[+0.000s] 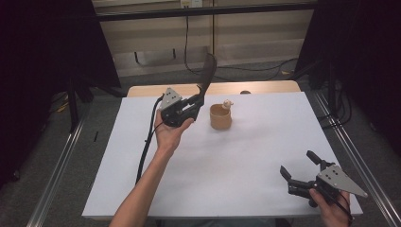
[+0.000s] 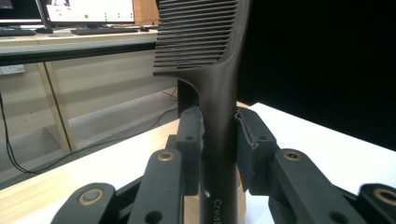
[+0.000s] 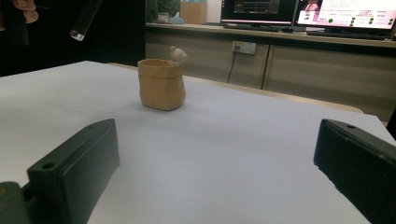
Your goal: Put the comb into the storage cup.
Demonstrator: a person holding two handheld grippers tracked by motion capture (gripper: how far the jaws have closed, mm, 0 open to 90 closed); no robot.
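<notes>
- The left gripper (image 1: 197,100) is clamped on the handle of a dark brown plastic wide-tooth comb (image 1: 207,73), both pads pressing its sides; the comb stands nearly upright, teeth end high above the jaws.
- A small tan pot shaped like a paper bag, with a little bear figure on its rim (image 1: 221,117), sits on the white table sheet (image 1: 227,161) just beside that gripper, on its right in the high view.
- The step in hand looks like dropping the comb handle-first into the pot; the handle's lower end is probably short of the rim, though the angle makes this hard to judge.
- Centre the handle over the opening, keep it vertical, lower gently and avoid the bear.
- The right gripper (image 1: 298,171) rests with jaws wide apart and empty, well apart from the pot.
</notes>
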